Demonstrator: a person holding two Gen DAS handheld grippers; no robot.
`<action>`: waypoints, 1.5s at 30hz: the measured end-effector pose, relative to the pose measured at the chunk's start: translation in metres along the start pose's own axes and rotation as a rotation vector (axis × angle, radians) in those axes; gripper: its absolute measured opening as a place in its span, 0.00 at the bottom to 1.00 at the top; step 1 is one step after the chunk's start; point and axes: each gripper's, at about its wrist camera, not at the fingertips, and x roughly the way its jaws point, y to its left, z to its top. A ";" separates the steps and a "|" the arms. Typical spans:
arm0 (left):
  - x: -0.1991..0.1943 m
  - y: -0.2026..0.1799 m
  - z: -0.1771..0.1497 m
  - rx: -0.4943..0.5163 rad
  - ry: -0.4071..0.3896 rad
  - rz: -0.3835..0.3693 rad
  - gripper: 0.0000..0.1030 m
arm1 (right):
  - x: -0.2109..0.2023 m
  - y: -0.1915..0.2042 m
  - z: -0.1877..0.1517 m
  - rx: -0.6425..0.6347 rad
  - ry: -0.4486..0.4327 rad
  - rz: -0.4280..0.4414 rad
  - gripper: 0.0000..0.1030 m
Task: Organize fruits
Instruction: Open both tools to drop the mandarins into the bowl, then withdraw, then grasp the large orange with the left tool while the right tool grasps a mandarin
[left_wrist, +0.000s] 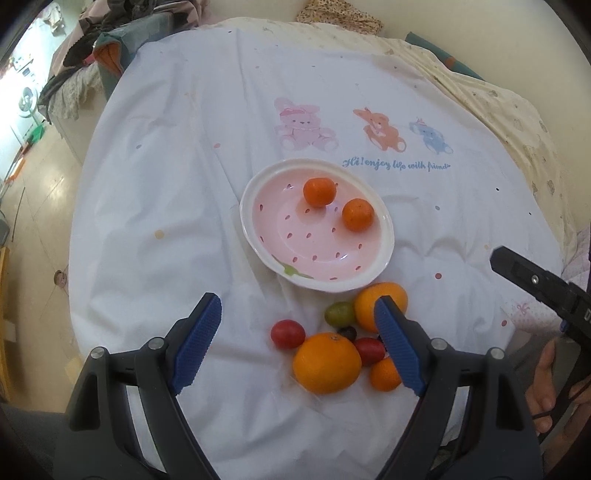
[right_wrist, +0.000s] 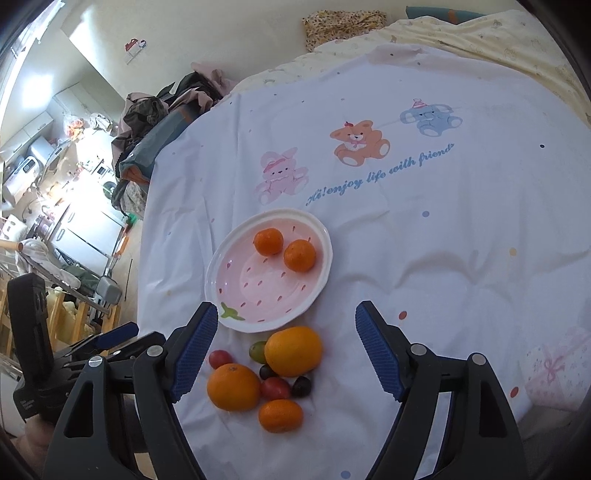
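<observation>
A pink strawberry-pattern plate (left_wrist: 258, 236) (right_wrist: 236, 295) lies on the white cloth and holds two small mandarins (left_wrist: 319, 191) (right_wrist: 300, 255). In front of it lies a pile of fruit: two big oranges (left_wrist: 327, 362) (right_wrist: 293, 350), a small mandarin (right_wrist: 280, 415), red cherry tomatoes (left_wrist: 287, 333) (right_wrist: 220, 359), a green one (left_wrist: 339, 313) and dark grapes (right_wrist: 302, 386). My left gripper (left_wrist: 301, 343) is open and empty above the pile. My right gripper (right_wrist: 286, 350) is open and empty above the same pile.
The cloth (left_wrist: 166, 229) has printed animals and blue lettering (left_wrist: 397, 165). The bed edge drops to the floor on the left (left_wrist: 33, 206). Clothes are heaped at the far left corner (right_wrist: 155, 122). The other gripper shows at the right edge (left_wrist: 546, 291).
</observation>
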 end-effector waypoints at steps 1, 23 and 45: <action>0.001 0.000 0.000 -0.002 0.002 0.010 0.80 | 0.000 0.000 -0.001 0.002 0.004 -0.002 0.77; 0.089 -0.019 -0.039 -0.054 0.406 -0.053 0.78 | 0.019 -0.028 0.001 0.107 0.071 -0.003 0.77; 0.040 -0.006 -0.036 -0.076 0.305 -0.153 0.56 | 0.026 -0.028 -0.006 0.091 0.108 -0.046 0.77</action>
